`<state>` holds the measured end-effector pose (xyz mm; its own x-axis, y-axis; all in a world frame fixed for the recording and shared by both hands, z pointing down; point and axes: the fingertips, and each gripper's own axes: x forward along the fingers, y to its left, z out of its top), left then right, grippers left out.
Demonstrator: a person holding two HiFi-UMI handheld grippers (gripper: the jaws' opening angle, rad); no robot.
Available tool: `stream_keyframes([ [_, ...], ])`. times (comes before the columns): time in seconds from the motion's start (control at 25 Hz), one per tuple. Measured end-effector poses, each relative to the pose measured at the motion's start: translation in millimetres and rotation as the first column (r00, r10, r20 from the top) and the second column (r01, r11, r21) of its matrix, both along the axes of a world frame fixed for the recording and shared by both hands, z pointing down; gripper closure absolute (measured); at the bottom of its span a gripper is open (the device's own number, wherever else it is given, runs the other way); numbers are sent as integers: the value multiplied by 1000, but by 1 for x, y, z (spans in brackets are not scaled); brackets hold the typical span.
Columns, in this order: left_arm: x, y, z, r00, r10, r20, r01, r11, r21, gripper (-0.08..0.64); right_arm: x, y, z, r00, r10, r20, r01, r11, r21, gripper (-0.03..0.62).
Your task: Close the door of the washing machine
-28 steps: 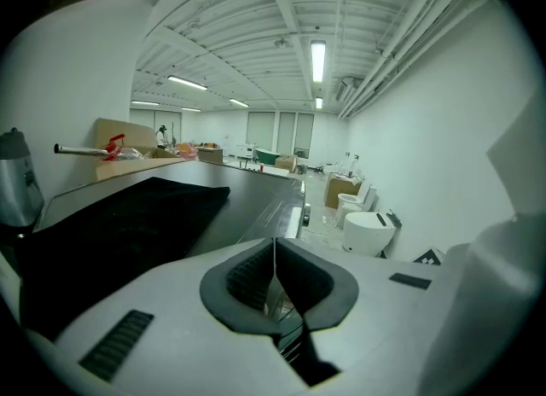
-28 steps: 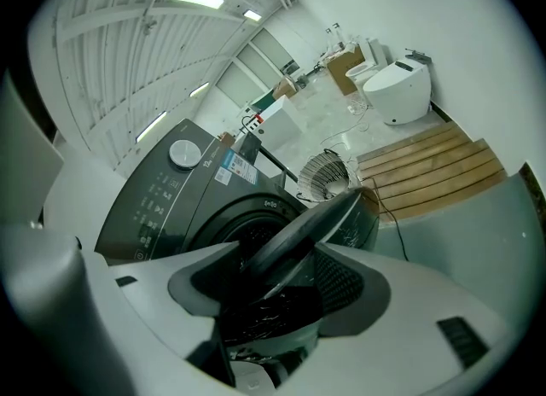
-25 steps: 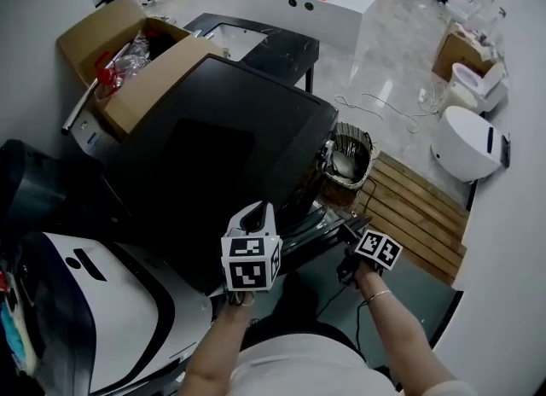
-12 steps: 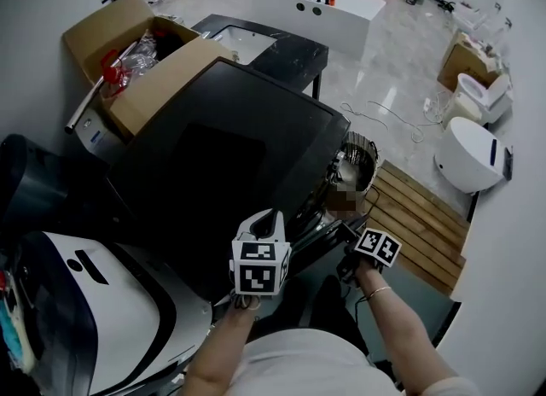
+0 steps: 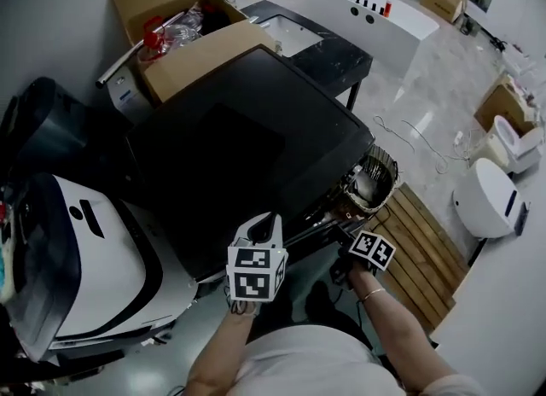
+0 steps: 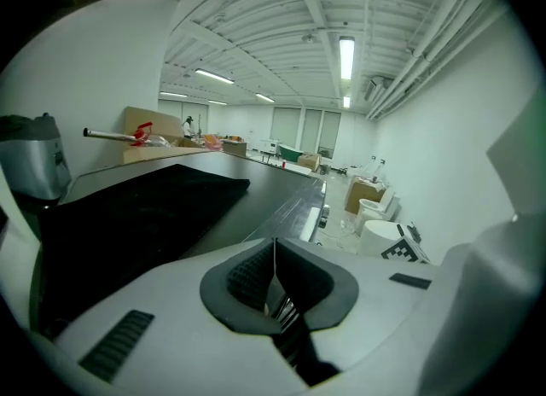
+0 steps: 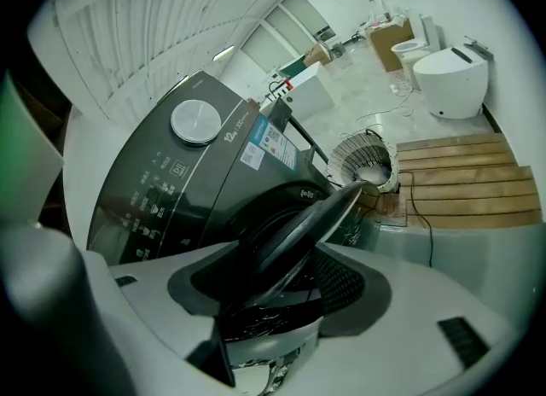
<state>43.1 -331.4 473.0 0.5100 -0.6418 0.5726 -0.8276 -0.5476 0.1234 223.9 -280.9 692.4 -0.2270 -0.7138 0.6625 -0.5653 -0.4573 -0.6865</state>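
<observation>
Seemingly clamped, the right gripper [image 7: 281, 253] has its jaws on the rim of the round door [image 7: 311, 215]. That door stands swung well out from the front of the dark washing machine [image 7: 183, 177]. The left gripper [image 6: 275, 276] has its jaws pressed together on nothing and hovers over the machine's flat top. By my reading the closing is barely begun: the door is in hand, but the swing inward and the latching are left to do.

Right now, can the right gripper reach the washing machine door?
Yes, it looks so. The right gripper has the edge of the open door between its jaws, and nothing is in the way. The left gripper is shut and empty, up over the washing machine.
</observation>
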Motion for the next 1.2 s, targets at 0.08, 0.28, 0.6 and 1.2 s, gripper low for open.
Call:
stream_keyframes([
  [0.08, -4, 5, 2, 999, -47, -1, 47, 999, 0, 537, -2, -8, 1, 999, -39, 11, 39, 999, 8, 318],
  [0.28, -13, 26, 9, 988, -156, 5, 156, 988, -11, 537, -7, -22, -1, 991, -133, 31, 132, 991, 31, 324],
  [0.6, -35, 70, 40, 958, -285, 26, 286, 954, -88, 537, -13, -40, 0, 977, -207, 40, 204, 976, 72, 322],
  [1.2, -58, 100, 90, 919, -394, 15, 389, 898, -205, 537, -27, -60, 5, 947, -320, 18, 317, 943, 99, 304],
])
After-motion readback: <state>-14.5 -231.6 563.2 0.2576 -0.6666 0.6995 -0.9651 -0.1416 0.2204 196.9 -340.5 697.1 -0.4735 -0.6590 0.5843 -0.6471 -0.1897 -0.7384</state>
